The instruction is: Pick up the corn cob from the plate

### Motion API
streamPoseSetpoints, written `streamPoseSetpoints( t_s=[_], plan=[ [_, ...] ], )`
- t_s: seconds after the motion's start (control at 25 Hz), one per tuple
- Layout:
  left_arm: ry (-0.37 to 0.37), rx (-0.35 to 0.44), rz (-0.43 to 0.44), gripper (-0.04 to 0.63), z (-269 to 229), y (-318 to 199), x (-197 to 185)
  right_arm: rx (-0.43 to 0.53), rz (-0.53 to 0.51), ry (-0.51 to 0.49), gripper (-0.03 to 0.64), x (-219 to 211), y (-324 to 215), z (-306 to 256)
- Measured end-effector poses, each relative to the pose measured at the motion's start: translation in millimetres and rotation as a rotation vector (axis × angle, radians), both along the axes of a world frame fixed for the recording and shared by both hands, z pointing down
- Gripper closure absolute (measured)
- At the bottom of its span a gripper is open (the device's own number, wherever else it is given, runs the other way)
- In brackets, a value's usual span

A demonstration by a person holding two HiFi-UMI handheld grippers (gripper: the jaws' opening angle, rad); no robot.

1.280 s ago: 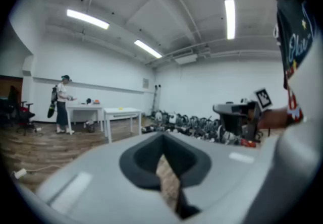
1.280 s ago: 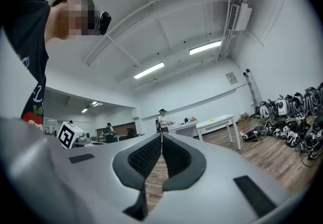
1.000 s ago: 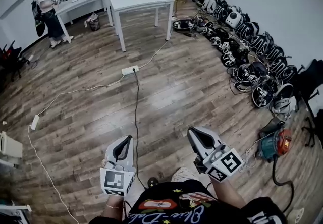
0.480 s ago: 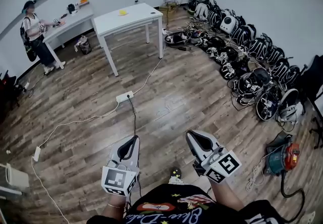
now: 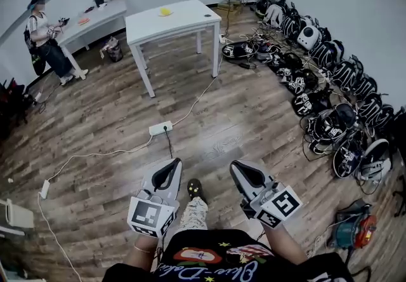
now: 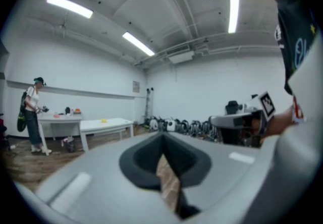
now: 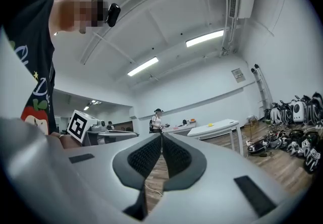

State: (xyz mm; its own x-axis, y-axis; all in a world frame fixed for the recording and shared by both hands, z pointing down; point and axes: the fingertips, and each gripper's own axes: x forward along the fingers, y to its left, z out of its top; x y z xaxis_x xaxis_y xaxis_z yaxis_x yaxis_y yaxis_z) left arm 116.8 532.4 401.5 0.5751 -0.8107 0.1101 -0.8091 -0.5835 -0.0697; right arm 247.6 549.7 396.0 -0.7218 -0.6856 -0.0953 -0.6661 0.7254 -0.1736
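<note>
The corn cob (image 5: 164, 12) shows only as a small yellow shape, too far off to make out its plate, on the white table (image 5: 184, 20) across the room. It also appears as a yellow speck in the left gripper view (image 6: 103, 120) and the right gripper view (image 7: 210, 125). My left gripper (image 5: 172, 164) and right gripper (image 5: 236, 165) are held out level over the wooden floor, several steps short of the table. Both are shut with nothing between their pads, as the left gripper (image 6: 162, 137) and right gripper (image 7: 161, 137) show in their own views.
A power strip (image 5: 160, 128) and its cables lie on the floor between me and the table. Black and white gear (image 5: 317, 71) is piled along the right wall. A person (image 5: 43, 33) stands at a second table (image 5: 95, 20) at far left. An orange machine (image 5: 352, 233) sits at lower right.
I have walked forward across the floor. Both shut grippers came along, and the table and power strip are nearer in the head view.
</note>
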Motion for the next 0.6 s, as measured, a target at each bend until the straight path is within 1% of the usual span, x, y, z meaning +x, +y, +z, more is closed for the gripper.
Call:
streamPoseSetpoints(
  t_s=[0.08, 0.16, 0.32, 0.44, 0.6],
  plan=[
    [0.006, 0.001, -0.012, 0.598, 4, -43, -4, 0.015, -0.013, 0.024, 0.6, -4, -44, -3],
    [0.02, -0.001, -0.015, 0.598, 3, -94, -8, 0.044, -0.018, 0.037, 0.6, -9, -96, -17],
    [0.049, 0.021, 0.008, 0.597, -11, -203, -14, 0.081, -0.019, 0.059, 0.6, -21, -206, -46],
    [0.052, 0.038, 0.011, 0.597, -20, -276, -27, 0.072, 0.004, 0.05, 0.6, -32, -282, -47],
    [0.032, 0.034, -0.018, 0.598, -13, -352, -53, 0.036, 0.003, 0.023, 0.6, -57, -356, -31]
  ],
)
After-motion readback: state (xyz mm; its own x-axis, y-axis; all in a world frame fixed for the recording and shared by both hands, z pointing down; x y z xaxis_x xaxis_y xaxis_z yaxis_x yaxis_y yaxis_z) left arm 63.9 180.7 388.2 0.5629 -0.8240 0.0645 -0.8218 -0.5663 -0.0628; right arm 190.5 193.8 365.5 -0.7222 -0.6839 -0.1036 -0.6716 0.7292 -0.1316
